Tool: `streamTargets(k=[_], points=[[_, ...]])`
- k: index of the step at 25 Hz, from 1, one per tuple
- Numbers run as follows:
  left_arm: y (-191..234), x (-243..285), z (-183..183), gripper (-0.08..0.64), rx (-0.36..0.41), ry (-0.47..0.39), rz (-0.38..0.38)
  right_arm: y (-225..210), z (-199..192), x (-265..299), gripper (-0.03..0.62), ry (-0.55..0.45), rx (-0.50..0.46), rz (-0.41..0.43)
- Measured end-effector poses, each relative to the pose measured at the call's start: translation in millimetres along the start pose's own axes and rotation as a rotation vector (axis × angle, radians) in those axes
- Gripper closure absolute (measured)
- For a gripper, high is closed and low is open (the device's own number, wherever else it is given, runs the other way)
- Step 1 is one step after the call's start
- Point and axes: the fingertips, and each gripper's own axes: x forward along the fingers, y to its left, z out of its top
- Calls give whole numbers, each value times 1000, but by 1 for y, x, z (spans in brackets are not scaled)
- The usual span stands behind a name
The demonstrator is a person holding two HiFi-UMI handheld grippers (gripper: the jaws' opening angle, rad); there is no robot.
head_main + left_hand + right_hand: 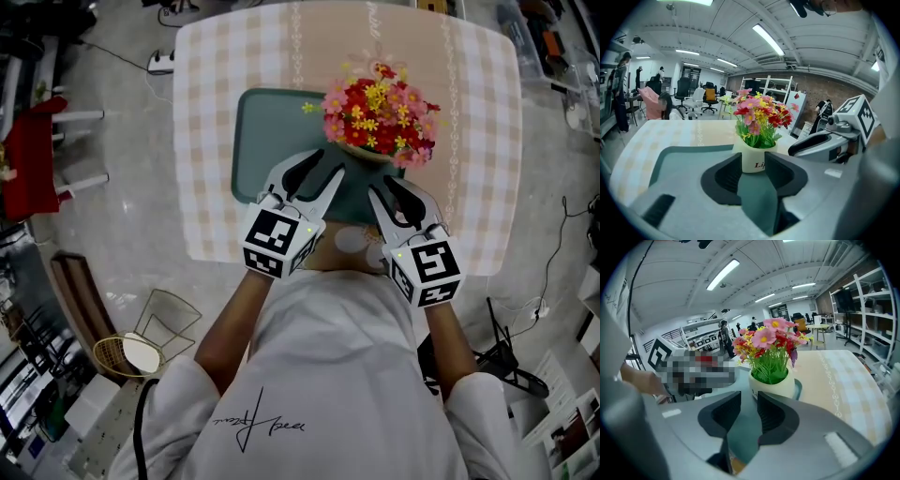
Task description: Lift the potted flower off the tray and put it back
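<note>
Grey plastic comes first: my left gripper (314, 178) has its jaws partly apart with nothing between the pads. My right gripper (398, 199) has a narrower gap, also empty. Both hang low over the near part of the teal tray (258, 141), tips aimed forward.

Just ahead of them the potted flower (380, 117) stands upright on the tray, toward its far right side. Its white pot (754, 159) shows beyond each gap, not inside it.

My worry is width. The right jaws look too narrow to pass around that rounded pot, and I judge the left ones may be too. If I press on like this, the tips would shove it instead of straddling it.

It looks top-heavy, so a push low on the wall could tip it, or slide it against the tray's far rim and onto the checked cloth (216, 75) beyond. A glossy curve may also slip from an off-centre pinch.
</note>
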Motion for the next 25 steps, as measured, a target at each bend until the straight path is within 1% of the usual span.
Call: streamTargets(k=[4,12,20,25], points=[[2,6,-3,410,30,17,-11,-6,-2,4,443,11,-10,-7],[12,16,-7,391,44,36,-27,-17,-1,13,440,17,-20,-31],[20,25,-9,348,54,47,-49,-27,-3,23,408,48,-37,-33],[20,27,-12,336,60,53,-68,-27,-4,25,402,44,-52,-54]])
